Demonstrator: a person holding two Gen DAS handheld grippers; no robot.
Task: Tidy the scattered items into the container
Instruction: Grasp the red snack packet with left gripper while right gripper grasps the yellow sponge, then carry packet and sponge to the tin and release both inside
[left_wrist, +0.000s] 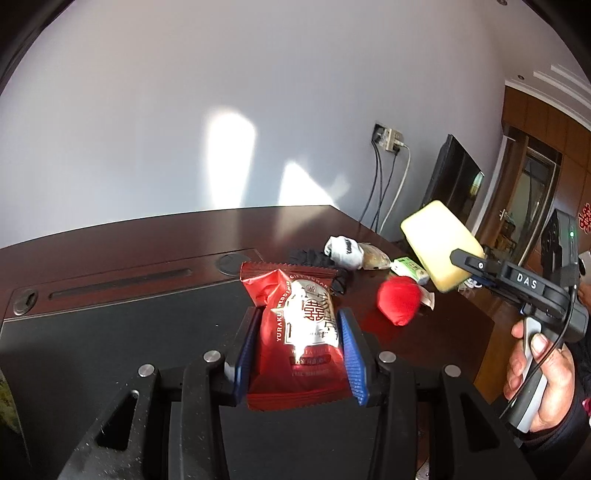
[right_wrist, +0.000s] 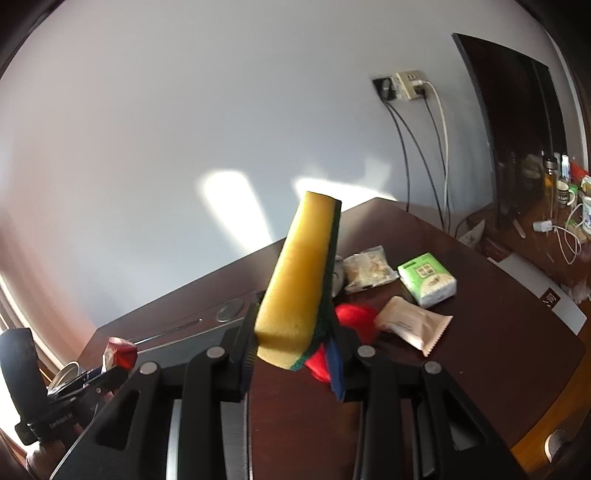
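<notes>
While the left gripper (left_wrist: 299, 347) clamps a red snack packet (left_wrist: 299, 332) between its blue fingers (left_wrist: 352, 362), the left wrist view shows the packet lifted above the dark desk (left_wrist: 110, 332), its top reaching far past the fingertips. To the right, the right gripper (left_wrist: 476, 267), held in a hand (left_wrist: 539, 373), pinches a yellow sponge (left_wrist: 439, 245) up in the air. Still loose on the desk at the far right lie a red ball (left_wrist: 399, 301), a white sock (left_wrist: 343, 251), a black item, a clear snack bag and a green tissue pack. No container shows here.

In the right wrist view, the right gripper (right_wrist: 291, 350) is closed on the sponge (right_wrist: 299, 280), which stands upright between the fingers, green scouring side to the right. Beyond it lie the red ball (right_wrist: 354, 317), a beige sachet (right_wrist: 413, 325), the tissue pack (right_wrist: 428, 278) and the clear bag (right_wrist: 369, 273). At the near left the left gripper (right_wrist: 110, 369) holds the packet (right_wrist: 120, 352).

I judge this a carry step: both grippers are loaded, so the next move calls for bringing each load over the container, which lies out of view, and releasing there.
</notes>
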